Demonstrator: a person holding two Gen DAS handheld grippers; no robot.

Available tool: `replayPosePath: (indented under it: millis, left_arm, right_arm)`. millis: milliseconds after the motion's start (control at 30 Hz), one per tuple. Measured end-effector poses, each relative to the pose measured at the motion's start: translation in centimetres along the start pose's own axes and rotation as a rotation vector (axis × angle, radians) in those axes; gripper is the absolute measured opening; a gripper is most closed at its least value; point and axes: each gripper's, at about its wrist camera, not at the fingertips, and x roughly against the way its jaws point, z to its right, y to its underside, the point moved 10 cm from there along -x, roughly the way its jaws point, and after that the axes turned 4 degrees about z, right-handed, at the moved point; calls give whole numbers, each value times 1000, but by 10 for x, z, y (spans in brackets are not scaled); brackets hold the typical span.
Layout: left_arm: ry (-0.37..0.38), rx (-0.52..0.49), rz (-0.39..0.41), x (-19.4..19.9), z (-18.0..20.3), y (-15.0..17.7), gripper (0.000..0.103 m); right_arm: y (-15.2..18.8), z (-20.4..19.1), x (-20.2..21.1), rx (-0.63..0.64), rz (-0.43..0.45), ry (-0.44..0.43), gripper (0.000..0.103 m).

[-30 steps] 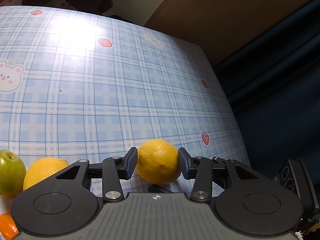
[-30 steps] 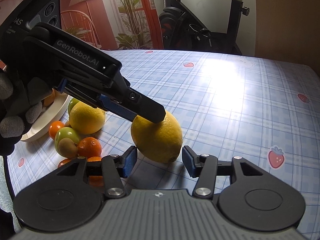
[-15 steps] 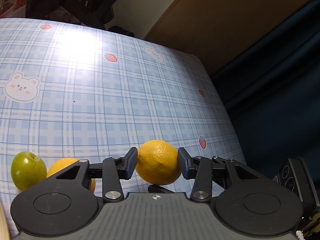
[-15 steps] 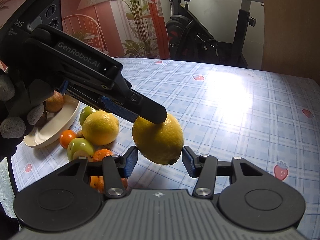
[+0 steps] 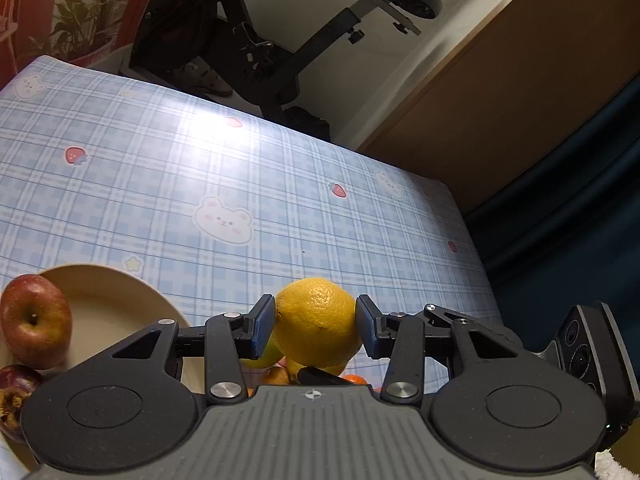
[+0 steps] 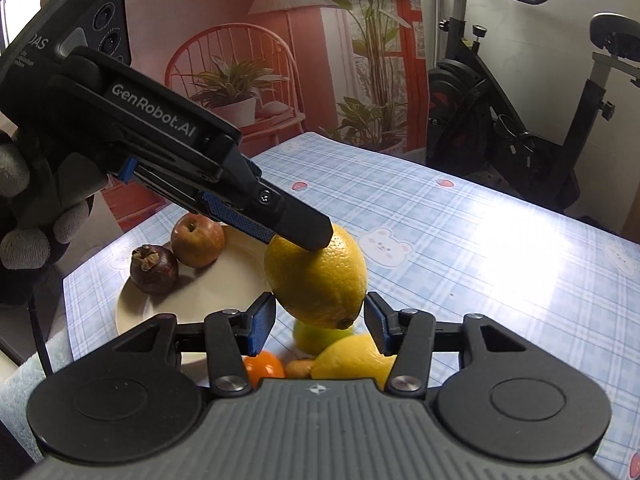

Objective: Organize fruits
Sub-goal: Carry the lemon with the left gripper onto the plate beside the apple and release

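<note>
The left gripper (image 5: 315, 330) pinches a yellow lemon (image 5: 318, 322), its blue pads pressed against the fruit's two sides. The lemon hangs in the air above the counter (image 5: 240, 184), which wears a blue plaid cloth printed with bears and strawberries. The right gripper (image 6: 320, 322) sits just under the same lemon, one pad on either side of its lower end; whether those pads press on the fruit or stand slightly apart from it cannot be told. From the right wrist view, the left gripper comes in from the upper left, held by a gloved hand (image 6: 24, 216), with one finger lying across the lemon's top. Below the lemon, a cluster of loose fruit rests on the counter: a second lemon (image 6: 352, 362), a green fruit (image 6: 316, 338) and a small orange (image 6: 264, 366). Left of this, a cream plate (image 6: 200, 292) carries a red apple (image 6: 197, 235) and a dark purple mangosteen (image 6: 154, 264), side by side. An exercise bike (image 6: 520, 120) stands beyond the counter's far edge.
</note>
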Motion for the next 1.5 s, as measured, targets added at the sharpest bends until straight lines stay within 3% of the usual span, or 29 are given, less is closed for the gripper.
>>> replayPosePath:
  millis: [167, 500, 1067, 1500]
  left_arm:
    - [-52, 64, 20, 23, -50, -3, 47]
    - [-89, 162, 1, 25, -112, 13, 46]
    - [-134, 138, -32, 18, -124, 24, 46]
    - [-179, 83, 74, 44, -126, -13, 46]
  right_arm:
    - [-8, -32, -41, 21, -39, -49, 52]
    - [7, -55, -96, 37, -148, -68, 52]
    - [19, -53, -113, -51, -171, -53, 52]
    - [8, -51, -123, -112, -133, -27, 52]
